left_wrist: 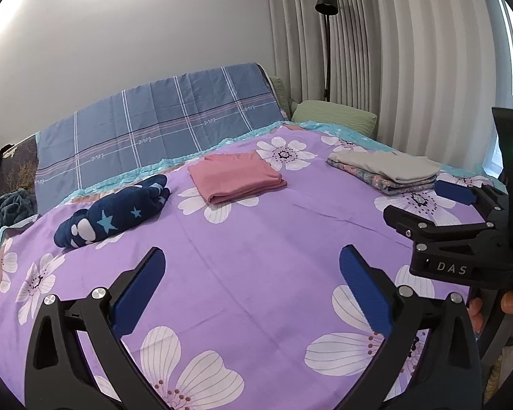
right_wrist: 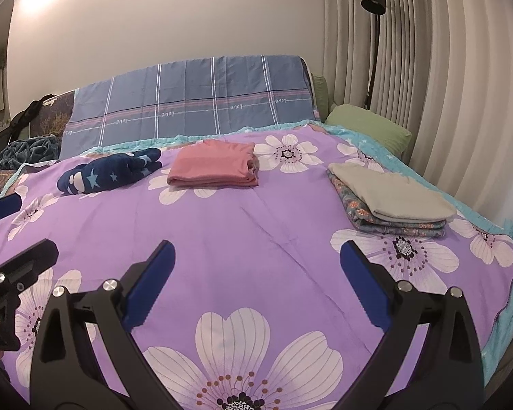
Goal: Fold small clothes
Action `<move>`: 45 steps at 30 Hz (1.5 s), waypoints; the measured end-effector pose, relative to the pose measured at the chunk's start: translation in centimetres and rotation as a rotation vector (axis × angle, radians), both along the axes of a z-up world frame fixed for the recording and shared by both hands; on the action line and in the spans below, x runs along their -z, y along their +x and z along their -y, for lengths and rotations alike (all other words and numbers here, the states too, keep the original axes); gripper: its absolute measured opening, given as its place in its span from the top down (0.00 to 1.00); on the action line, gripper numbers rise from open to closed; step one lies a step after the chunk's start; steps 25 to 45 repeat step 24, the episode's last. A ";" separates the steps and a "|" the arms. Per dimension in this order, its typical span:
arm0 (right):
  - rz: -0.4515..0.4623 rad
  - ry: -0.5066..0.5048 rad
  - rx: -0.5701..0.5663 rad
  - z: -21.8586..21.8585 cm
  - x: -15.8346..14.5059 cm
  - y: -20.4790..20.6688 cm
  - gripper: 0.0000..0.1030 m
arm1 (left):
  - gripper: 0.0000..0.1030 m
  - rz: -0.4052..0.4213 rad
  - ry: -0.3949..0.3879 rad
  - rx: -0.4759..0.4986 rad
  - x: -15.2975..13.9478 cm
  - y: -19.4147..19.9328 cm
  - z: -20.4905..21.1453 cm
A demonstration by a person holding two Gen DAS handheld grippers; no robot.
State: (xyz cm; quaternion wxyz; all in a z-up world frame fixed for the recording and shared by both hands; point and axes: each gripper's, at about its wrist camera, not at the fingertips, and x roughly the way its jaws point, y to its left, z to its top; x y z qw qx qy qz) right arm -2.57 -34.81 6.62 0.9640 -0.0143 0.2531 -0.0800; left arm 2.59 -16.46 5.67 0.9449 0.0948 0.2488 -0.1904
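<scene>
Hovering empty above the purple floral bedspread, the left gripper and right gripper both have jaws spread wide. Left of the folded pink garment lies a bunched navy star-print garment; right of it, a folded grey-on-floral stack. Folding the navy piece looks next, calling for a reach and pinch at its edge.

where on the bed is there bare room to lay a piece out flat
The widest bare stretch of purple bedspread lies ahead of both open claws, short of the pink folded cloth. The far edge is crowded: navy star garment on the left, grey-on-floral stack on the right.
</scene>
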 end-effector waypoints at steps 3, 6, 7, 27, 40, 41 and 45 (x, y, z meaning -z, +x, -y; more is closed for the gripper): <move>-0.003 0.001 0.000 0.0 0.1 0.1 0.04 | 0.01 -0.003 0.000 0.000 0.0 0.0 0.0; -0.009 0.001 -0.001 -0.1 0.2 0.3 0.04 | 0.01 -0.005 0.001 -0.002 0.0 0.0 0.0; -0.010 0.000 -0.001 -0.1 0.2 0.3 0.04 | 0.01 -0.008 -0.001 -0.003 0.0 0.1 0.0; -0.025 -0.015 -0.001 -0.4 0.5 0.7 0.04 | 0.01 -0.026 0.007 -0.002 0.5 0.7 0.1; -0.025 -0.015 -0.001 -0.4 0.5 0.7 0.04 | 0.01 -0.026 0.007 -0.002 0.5 0.7 0.1; -0.025 -0.015 -0.001 -0.4 0.5 0.7 0.04 | 0.01 -0.026 0.007 -0.002 0.5 0.7 0.1; -0.025 -0.015 -0.001 -0.4 0.5 0.7 0.04 | 0.01 -0.026 0.007 -0.002 0.5 0.7 0.1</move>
